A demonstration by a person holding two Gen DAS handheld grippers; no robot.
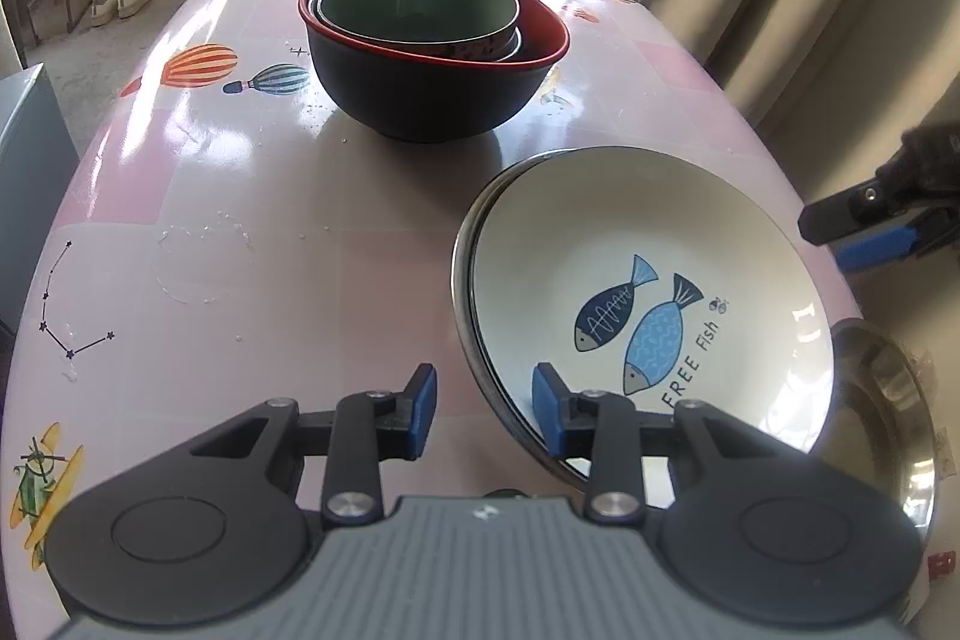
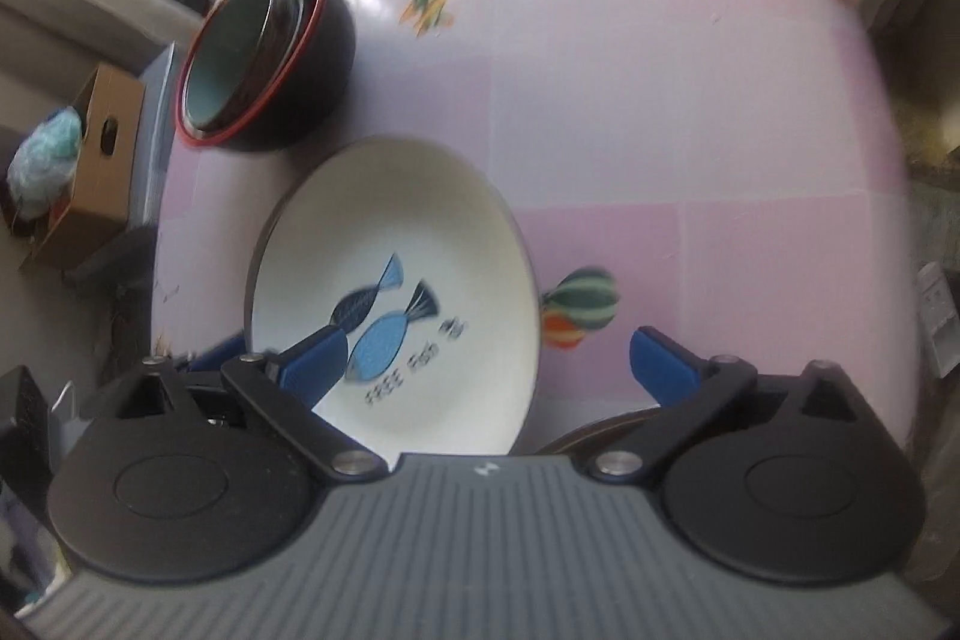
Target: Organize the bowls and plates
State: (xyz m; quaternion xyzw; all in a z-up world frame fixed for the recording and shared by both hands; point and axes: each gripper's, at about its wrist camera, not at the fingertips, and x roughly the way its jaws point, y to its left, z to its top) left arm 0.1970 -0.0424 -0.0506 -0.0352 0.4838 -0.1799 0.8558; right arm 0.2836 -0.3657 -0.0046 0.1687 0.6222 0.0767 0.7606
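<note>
Left gripper (image 1: 485, 412) open, unloaded, straddling near rim of fish plate (image 1: 648, 304); one finger over plate, other over bare worktop (image 1: 240, 196). Right gripper (image 2: 489, 361) spread wide, holding nothing, hovering above same plate. Plate apparently nested in metal-rimmed dish, towards worktop's right side, close to edge. Stacked bowls (image 1: 432, 46) further back. Risk: clamping thin glazed rim w/ shallow bite → slip, chip, or plate skidding off edge. Right view blurred, so aim prob. off.
</note>
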